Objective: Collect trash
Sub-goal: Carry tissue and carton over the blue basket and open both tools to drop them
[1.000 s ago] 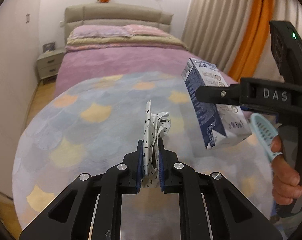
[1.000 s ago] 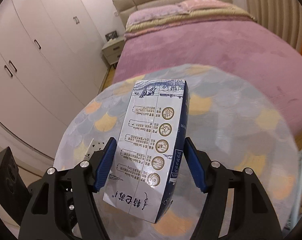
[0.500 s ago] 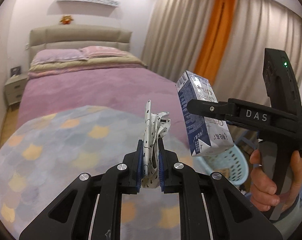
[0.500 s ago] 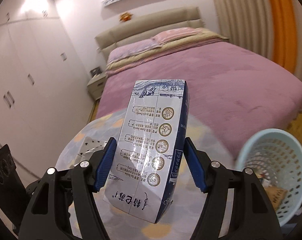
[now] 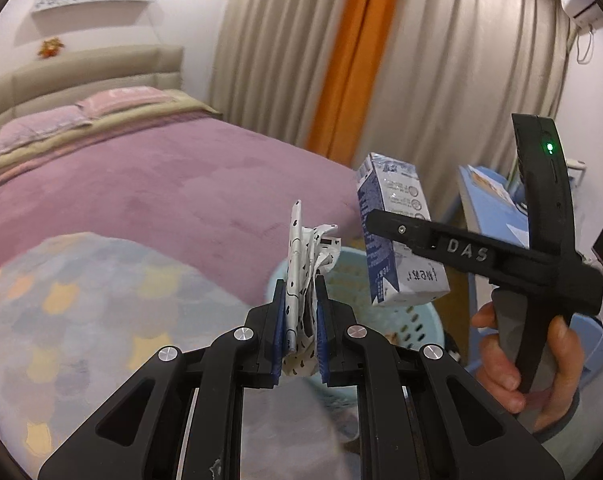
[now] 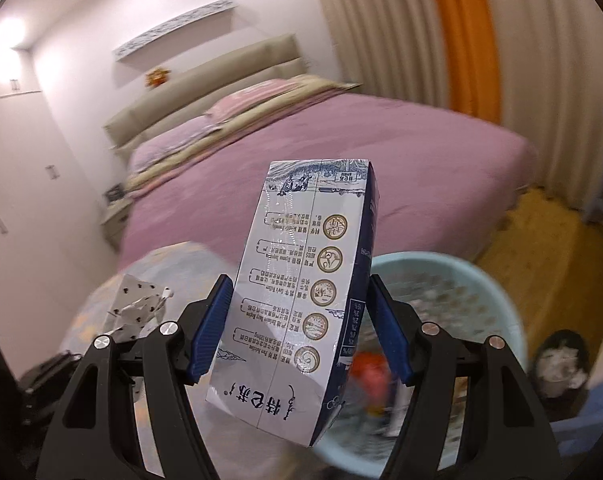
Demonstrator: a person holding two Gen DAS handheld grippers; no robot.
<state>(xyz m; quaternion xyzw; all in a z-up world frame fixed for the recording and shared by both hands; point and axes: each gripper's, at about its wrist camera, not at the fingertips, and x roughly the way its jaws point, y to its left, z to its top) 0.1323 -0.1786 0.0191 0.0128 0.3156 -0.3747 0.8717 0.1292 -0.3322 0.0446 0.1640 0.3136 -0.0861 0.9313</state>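
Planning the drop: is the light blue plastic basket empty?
Not empty: the light blue plastic basket holds something red and other blurred items.

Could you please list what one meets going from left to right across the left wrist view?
Bed → spotted wrapper in the left gripper → milk carton in the right gripper → person's right hand.
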